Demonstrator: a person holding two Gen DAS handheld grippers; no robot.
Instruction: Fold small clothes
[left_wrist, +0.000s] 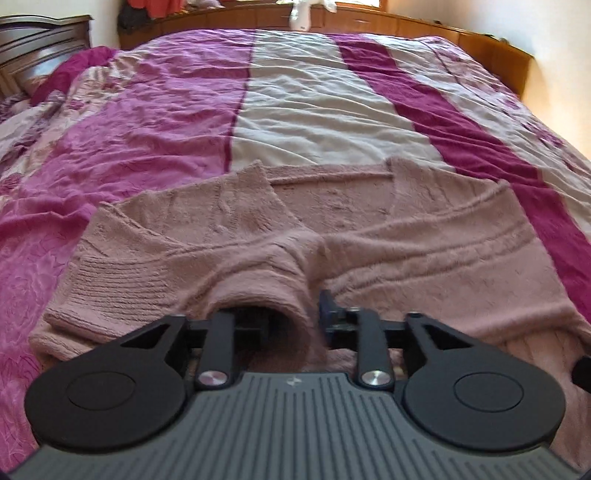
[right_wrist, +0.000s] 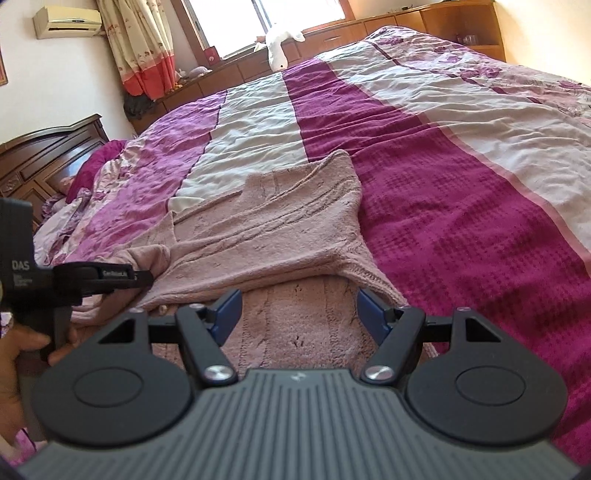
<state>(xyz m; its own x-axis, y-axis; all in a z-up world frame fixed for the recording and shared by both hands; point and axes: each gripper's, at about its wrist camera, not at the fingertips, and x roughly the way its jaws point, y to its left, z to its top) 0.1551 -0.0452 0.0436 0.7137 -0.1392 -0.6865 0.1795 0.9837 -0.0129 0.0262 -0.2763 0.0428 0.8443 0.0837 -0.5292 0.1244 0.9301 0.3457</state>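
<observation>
A fuzzy dusty-pink knit sweater (left_wrist: 332, 206) lies on the bed, its sleeves folded in across the body. It also shows in the right wrist view (right_wrist: 266, 229). My left gripper (left_wrist: 291, 317) has a sleeve cuff (left_wrist: 273, 291) draped over its left finger; the jaws stand apart, and the blue right finger (left_wrist: 327, 310) shows beside the cloth. In the right wrist view the left gripper (right_wrist: 136, 275) reaches into the sleeve from the left. My right gripper (right_wrist: 297, 310) is open and empty, low over the sweater's near part, blue fingers (right_wrist: 227, 306) apart.
The bed carries a striped magenta, pink and white cover (left_wrist: 332, 96). A dark wooden headboard (right_wrist: 44, 155) is at the left. Wooden cabinets (left_wrist: 369, 18) line the far side, with a white plush toy (right_wrist: 277, 44), a curtain (right_wrist: 144, 48) and a window.
</observation>
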